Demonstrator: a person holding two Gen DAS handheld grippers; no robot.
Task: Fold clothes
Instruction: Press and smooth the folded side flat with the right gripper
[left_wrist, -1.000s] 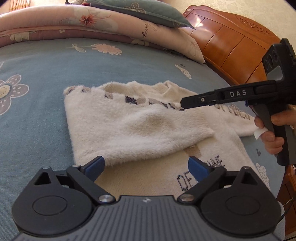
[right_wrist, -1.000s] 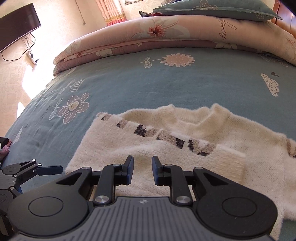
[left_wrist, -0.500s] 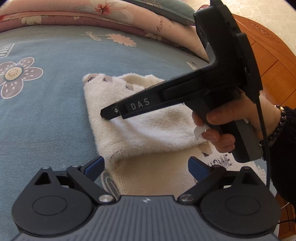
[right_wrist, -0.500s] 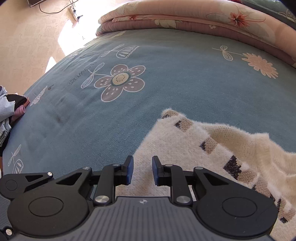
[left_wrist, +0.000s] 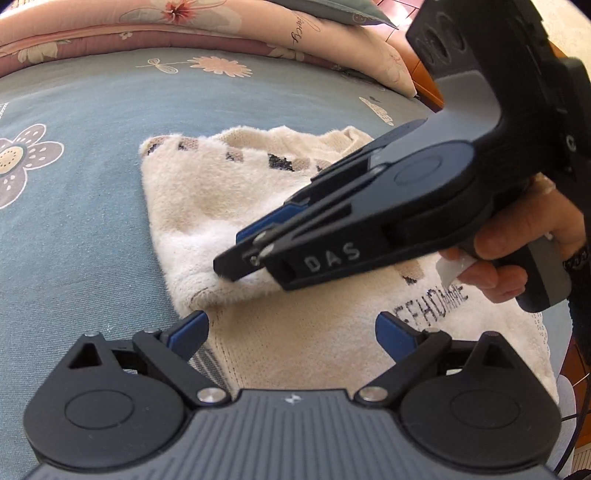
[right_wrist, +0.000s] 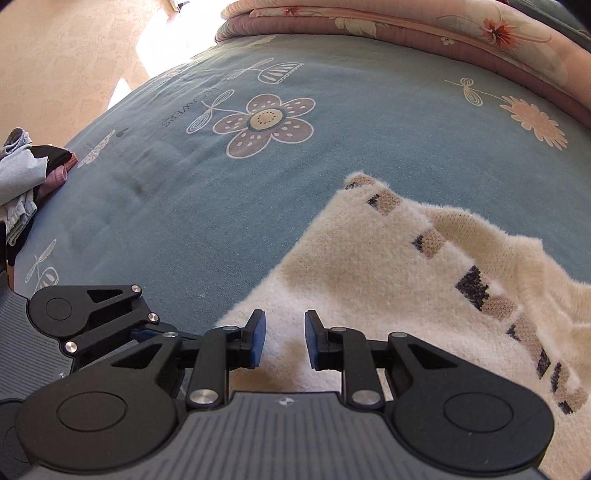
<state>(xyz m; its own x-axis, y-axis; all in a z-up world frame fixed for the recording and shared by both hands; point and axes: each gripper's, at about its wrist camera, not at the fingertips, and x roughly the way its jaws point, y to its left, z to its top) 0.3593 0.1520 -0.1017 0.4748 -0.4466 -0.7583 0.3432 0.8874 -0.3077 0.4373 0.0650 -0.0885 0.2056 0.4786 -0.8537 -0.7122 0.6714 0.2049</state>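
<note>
Blue floral bedspread (right_wrist: 229, 206), cream sweater (left_wrist: 207, 199) part-folded on it.
We held our right gripper (right_wrist: 284, 341) slightly parted, left gripper (left_wrist: 291, 330) wide apart; fuzzy knit could've slipped.

White capitals reading "DAS" are showing on the side of the right gripper (left_wrist: 243, 254). Dark knitted lettering is running across the cream sweater (left_wrist: 207, 192), partly hidden and blurred, roughly "…EHOMME". "FLOWERS" is showing on the blue bedsheet (right_wrist: 207, 229) beside the printed flower. Cursive script is lying on the pink quilt (left_wrist: 295, 31), too small to read.
</note>
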